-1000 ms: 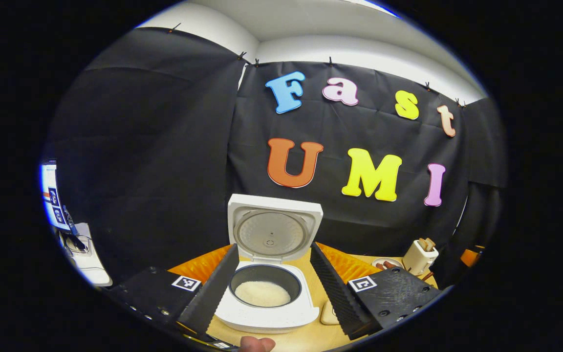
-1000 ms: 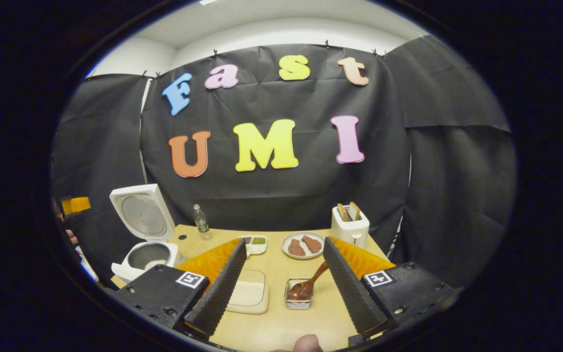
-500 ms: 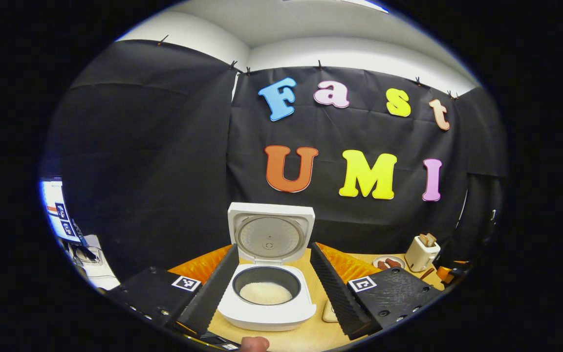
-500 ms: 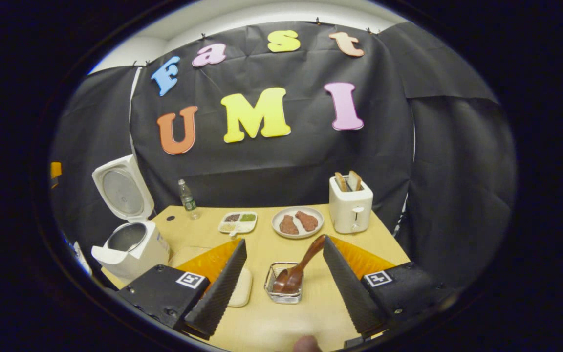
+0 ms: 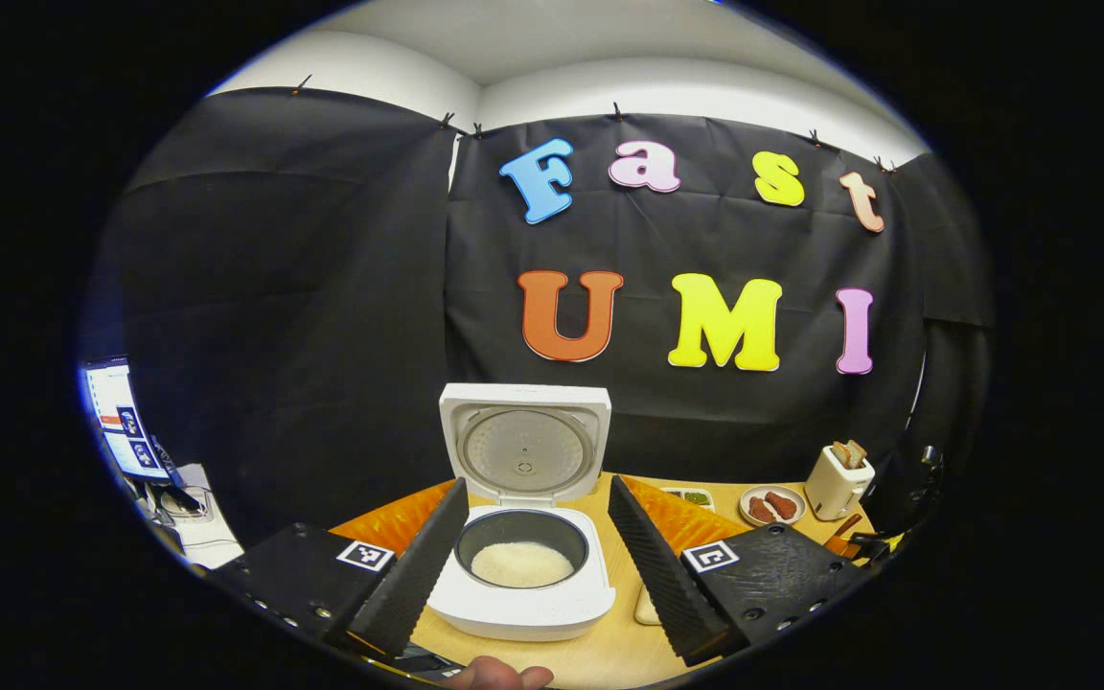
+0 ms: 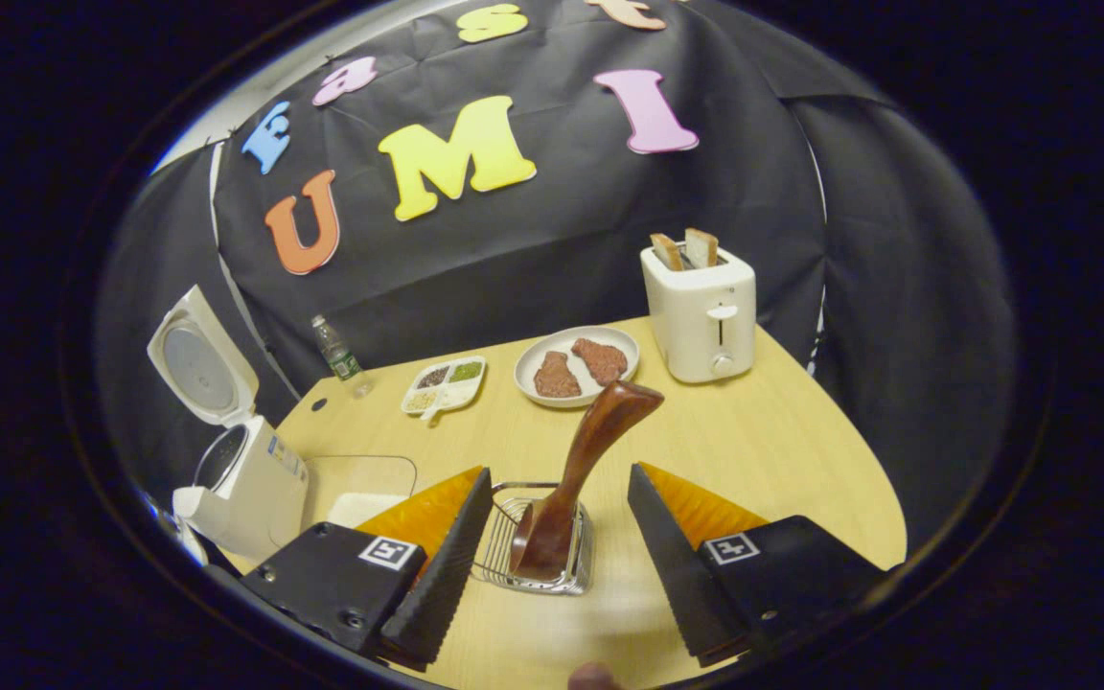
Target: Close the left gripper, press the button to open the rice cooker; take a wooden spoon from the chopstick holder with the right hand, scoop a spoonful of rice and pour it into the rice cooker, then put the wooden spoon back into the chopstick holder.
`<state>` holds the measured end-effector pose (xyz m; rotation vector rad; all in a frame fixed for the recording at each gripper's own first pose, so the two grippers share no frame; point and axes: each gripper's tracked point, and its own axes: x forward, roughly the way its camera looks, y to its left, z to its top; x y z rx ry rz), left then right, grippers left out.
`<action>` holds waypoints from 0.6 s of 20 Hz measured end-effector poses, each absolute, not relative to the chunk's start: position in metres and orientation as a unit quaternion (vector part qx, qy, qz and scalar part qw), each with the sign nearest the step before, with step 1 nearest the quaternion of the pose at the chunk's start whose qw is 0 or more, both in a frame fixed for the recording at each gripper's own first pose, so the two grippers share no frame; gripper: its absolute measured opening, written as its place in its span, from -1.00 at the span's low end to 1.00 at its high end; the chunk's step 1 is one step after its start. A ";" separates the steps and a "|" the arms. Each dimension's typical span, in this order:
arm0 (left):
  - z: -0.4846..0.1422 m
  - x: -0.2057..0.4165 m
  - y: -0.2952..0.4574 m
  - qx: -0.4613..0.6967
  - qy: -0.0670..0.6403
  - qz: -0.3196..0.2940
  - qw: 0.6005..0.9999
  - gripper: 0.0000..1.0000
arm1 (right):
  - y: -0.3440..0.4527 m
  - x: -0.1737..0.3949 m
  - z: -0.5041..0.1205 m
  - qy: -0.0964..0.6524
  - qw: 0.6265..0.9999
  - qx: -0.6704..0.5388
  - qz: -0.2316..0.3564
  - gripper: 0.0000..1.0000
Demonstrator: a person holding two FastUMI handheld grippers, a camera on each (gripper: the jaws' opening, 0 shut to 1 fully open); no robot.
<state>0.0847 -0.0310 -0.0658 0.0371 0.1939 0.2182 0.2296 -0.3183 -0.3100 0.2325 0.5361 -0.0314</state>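
White plastic marks the rice cooker (image 5: 523, 537), which in the left gripper view stands on the wooden table (image 5: 609, 652) with its lid swung upright and pale rice lying in the dark inner pot. The left gripper (image 5: 533, 556) hangs before it with its two fingers spread wide, one to each side of the cooker's body, touching nothing and holding nothing. Farther right in that view sit a plate of meat (image 5: 770, 505) and a toaster (image 5: 835, 479) with bread in its slots. In the right gripper view the rice cooker (image 6: 241, 474) stands at the table's left edge, lid up, with a small water bottle (image 6: 333, 353) and a divided dish of seasonings (image 6: 444, 381) behind it. Just right of the cooker lies a shallow tray of rice (image 6: 360, 494). The right gripper (image 6: 557, 561) is wide open and empty, its fingers flanking the wire chopstick holder (image 6: 538, 551), in which the wooden spoon (image 6: 576, 470) stands bowl down, handle leaning up to the right.
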 end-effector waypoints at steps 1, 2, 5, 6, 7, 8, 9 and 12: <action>-0.068 0.085 -0.031 0.018 0.100 0.113 0.988 0.89 | -0.319 0.237 -0.315 0.268 0.956 0.121 -0.012 0.84; -0.075 0.084 -0.030 0.018 0.107 0.118 0.987 0.89 | -0.318 0.243 -0.321 0.271 0.953 0.131 -0.006 0.78; -0.081 0.079 -0.028 0.019 0.119 0.130 0.984 0.89 | -0.316 0.262 -0.331 0.280 0.948 0.153 0.008 0.66; -0.082 0.077 -0.026 0.020 0.123 0.133 0.983 0.89 | -0.316 0.265 -0.334 0.282 0.946 0.160 0.015 0.56; -0.083 0.073 -0.024 0.023 0.127 0.137 0.982 0.89 | -0.315 0.267 -0.336 0.286 0.943 0.169 0.019 0.51; -0.084 0.072 -0.021 0.026 0.128 0.141 0.981 0.89 | -0.314 0.269 -0.338 0.288 0.941 0.178 0.022 0.39; -0.083 0.071 -0.018 0.025 0.127 0.145 0.981 0.89 | -0.313 0.270 -0.338 0.290 0.939 0.183 0.023 0.34; -0.084 0.070 -0.014 0.010 0.128 0.149 0.980 0.89 | -0.313 0.266 -0.334 0.287 0.940 0.182 0.019 -0.24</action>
